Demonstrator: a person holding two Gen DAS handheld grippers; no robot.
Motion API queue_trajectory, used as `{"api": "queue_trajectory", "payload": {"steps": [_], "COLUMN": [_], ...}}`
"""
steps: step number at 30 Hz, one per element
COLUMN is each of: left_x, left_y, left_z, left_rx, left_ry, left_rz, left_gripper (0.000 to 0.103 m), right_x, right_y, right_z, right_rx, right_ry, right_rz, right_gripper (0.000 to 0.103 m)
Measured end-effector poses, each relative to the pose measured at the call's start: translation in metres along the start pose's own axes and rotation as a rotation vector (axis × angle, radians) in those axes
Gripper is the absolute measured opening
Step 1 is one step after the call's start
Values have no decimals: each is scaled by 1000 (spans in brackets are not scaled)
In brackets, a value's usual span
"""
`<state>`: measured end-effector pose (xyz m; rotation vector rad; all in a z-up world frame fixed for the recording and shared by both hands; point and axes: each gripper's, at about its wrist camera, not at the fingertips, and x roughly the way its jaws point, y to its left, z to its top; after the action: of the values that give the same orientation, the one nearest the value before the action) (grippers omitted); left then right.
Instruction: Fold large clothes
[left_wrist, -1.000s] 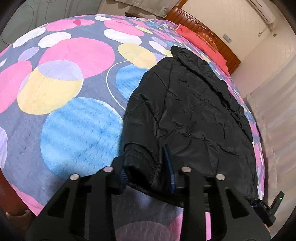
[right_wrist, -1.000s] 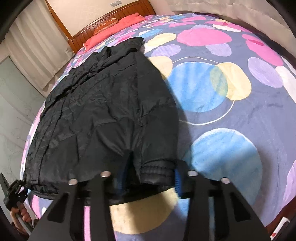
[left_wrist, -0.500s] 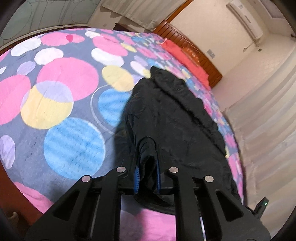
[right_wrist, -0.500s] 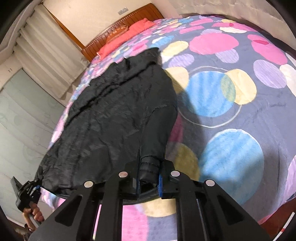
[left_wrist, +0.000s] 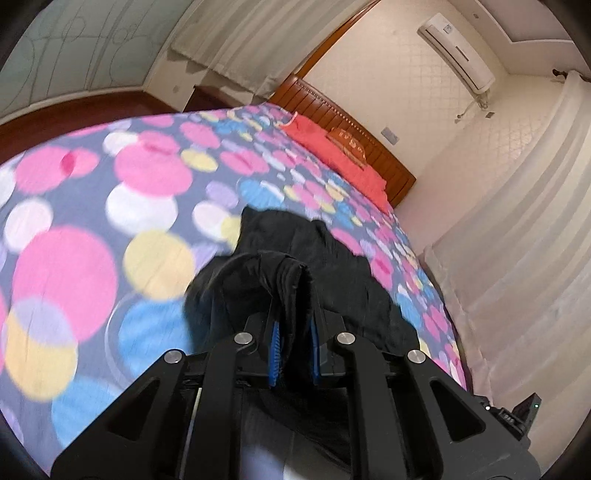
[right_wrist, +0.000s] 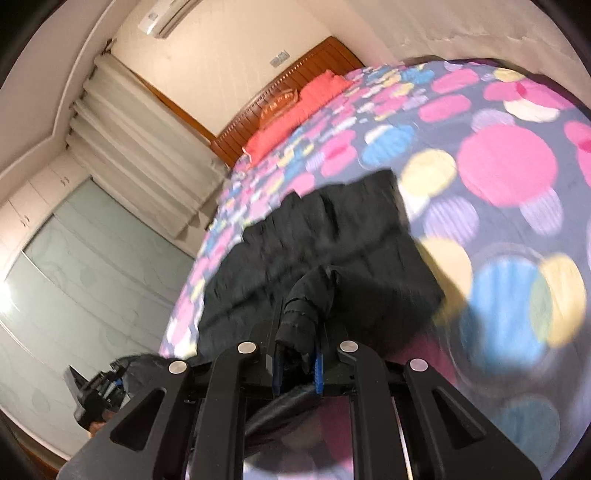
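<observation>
At bottom centre of both wrist views: black jacket (left_wrist: 332, 295) lifted off polka-dot bedspread (left_wrist: 66, 273), clamped at hem by L gripper (left_wrist: 293, 349) & R gripper (right_wrist: 298, 363); rest lay mid-frame below red pillows (left_wrist: 332, 155), w/ motion blur.

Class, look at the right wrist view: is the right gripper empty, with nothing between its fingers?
No: the right gripper is shut on a bunched fold of the black jacket, lifting it above the bedspread.
</observation>
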<state>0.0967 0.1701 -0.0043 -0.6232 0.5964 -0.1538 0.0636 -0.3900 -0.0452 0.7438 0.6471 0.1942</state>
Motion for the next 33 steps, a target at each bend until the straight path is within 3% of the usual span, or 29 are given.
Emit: {"api": "queue_trajectory", "payload": {"steps": [8, 19, 27, 31, 33], "left_x": [90, 246, 342, 367, 373], "left_y": [-23, -35, -15, -8, -6], "left_z": [62, 132, 137, 132, 130], "left_rx": [37, 90, 126, 157, 157], "left_ry": [3, 64, 135, 165, 180], "left_rz": [47, 163, 273, 313, 312], "left_gripper": [12, 12, 12, 13, 18], "right_x": [68, 191, 277, 302, 305], "right_y": [2, -10, -43, -53, -57], "right_z": [77, 175, 193, 191, 190], "right_rx": [63, 71, 80, 85, 103], "right_ry": [-31, 8, 84, 118, 127], "right_rz": [10, -102, -228, -264, -264], "right_gripper": [12, 12, 12, 15, 20]}}
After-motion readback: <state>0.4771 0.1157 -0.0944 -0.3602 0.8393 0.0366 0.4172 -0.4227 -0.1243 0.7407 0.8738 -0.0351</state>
